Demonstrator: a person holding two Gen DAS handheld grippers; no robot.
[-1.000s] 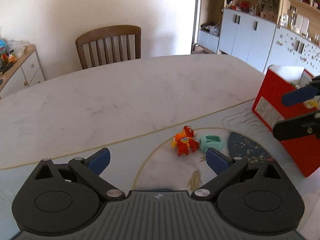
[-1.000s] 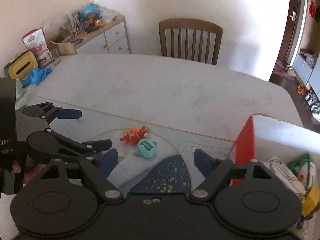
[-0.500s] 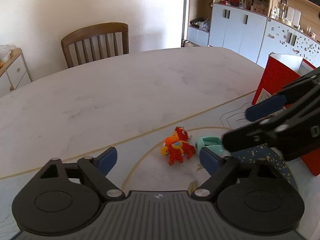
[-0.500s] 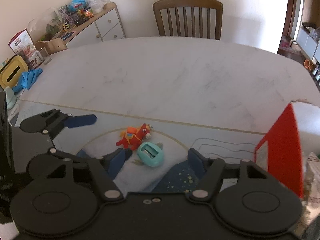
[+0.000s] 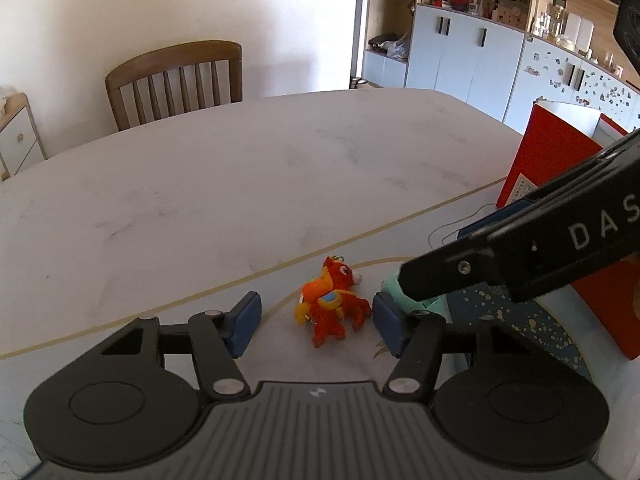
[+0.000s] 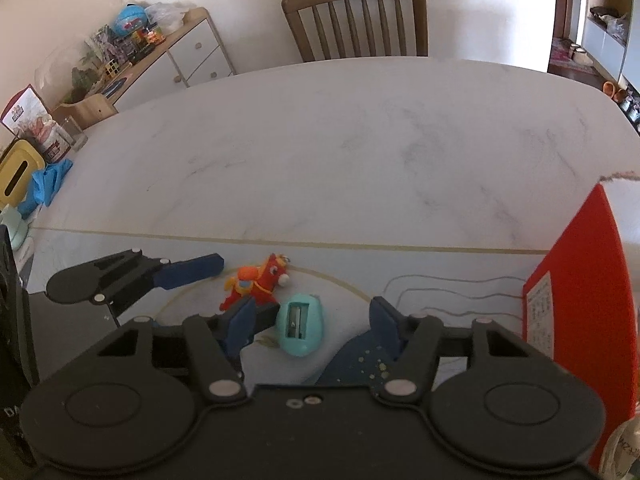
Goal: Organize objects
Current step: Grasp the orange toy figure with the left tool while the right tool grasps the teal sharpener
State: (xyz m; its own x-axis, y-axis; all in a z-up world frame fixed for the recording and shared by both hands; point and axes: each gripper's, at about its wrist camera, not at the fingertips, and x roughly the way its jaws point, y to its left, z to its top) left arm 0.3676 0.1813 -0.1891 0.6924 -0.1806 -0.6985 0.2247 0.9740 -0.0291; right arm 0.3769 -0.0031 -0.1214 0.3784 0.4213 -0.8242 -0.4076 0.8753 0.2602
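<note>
Both claws low over the mat on the white marble table (image 6: 360, 140). L claw (image 5: 316, 320) half-wide, jaws closing, w/ the red-orange toy horse (image 5: 332, 304) between its blue pads; pads not pressing on it yet (right pad looks nearly at the toy's leg, contact can't be confirmed). R claw (image 6: 308, 320) also mid-width and closing, the teal egg-shaped sharpener (image 6: 301, 328) between its pads; left pad just beside the sharpener's edge, right pad apart from it, so no grip. Horse lies on its side on the pale part of the mat, sharpener just beside it twd the red box (image 6: 580, 300), slot face up. In the left wrist view the R claw's black arm crosses over the sharpener and hides most of it. Red box stands at the mat's right edge, open at top. Wooden chair (image 6: 356, 16) at the table's far side.
</note>
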